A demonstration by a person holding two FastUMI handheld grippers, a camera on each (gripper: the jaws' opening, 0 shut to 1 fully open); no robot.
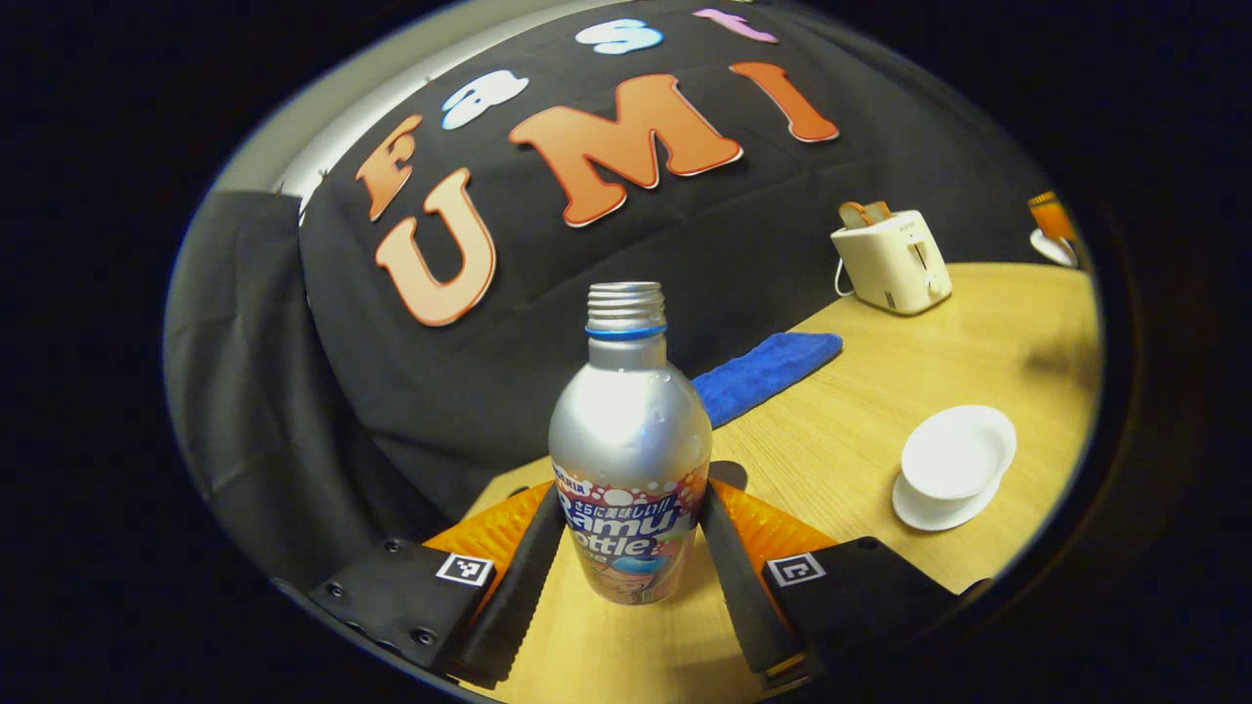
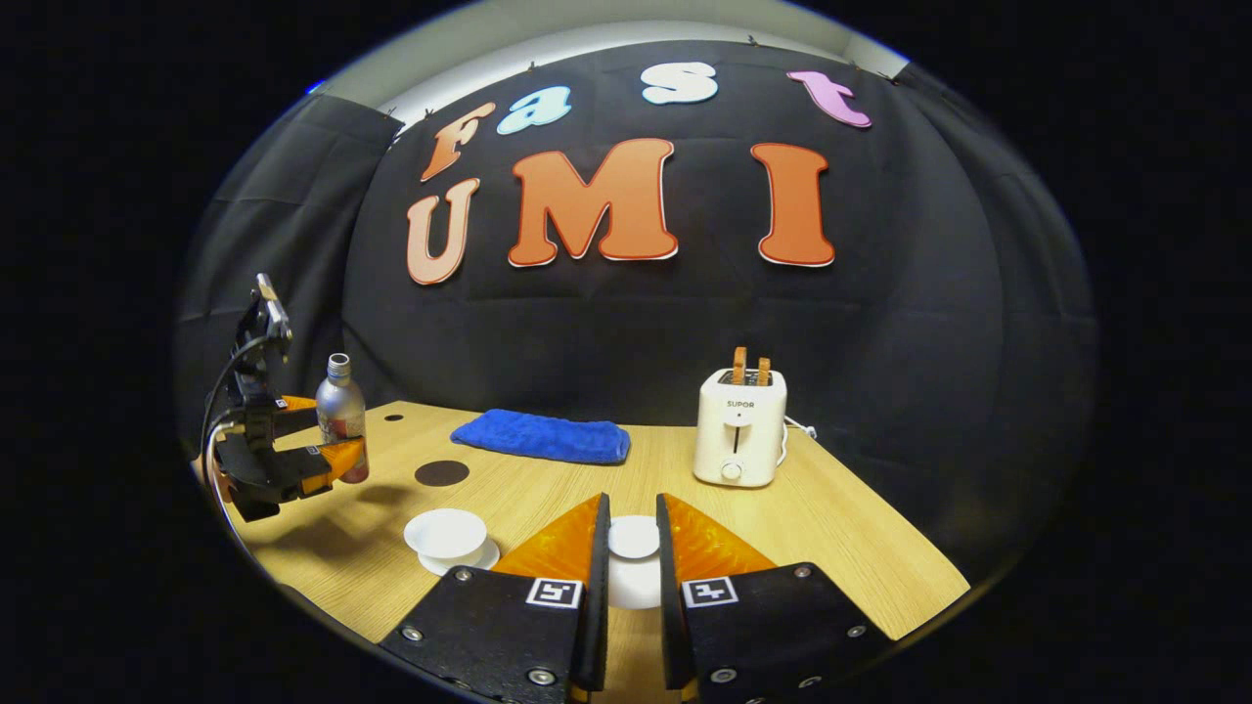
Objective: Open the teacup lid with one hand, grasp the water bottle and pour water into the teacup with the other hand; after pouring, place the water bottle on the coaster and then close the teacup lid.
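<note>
A silver water bottle [image 1: 631, 440] with no cap stands upright between my left gripper's [image 1: 631, 497] fingers, which press on its labelled lower half. In the right gripper view the same bottle [image 2: 340, 411] and left gripper [image 2: 333, 458] show at the table's far left, the bottle seemingly just above the wood. My right gripper [image 2: 632, 501] is shut on the white teacup lid [image 2: 634, 538]. The white teacup [image 2: 445, 533] sits uncovered on its saucer, left of my right gripper and right of the bottle [image 1: 957, 452]. The dark round coaster [image 2: 441, 473] lies between cup and bottle.
A blue towel [image 2: 541, 436] lies along the back of the wooden table [image 2: 841, 528]. A cream toaster [image 2: 740, 425] with toast stands at the back right. An orange cup [image 1: 1051, 217] sits far off on the right edge in the left gripper view.
</note>
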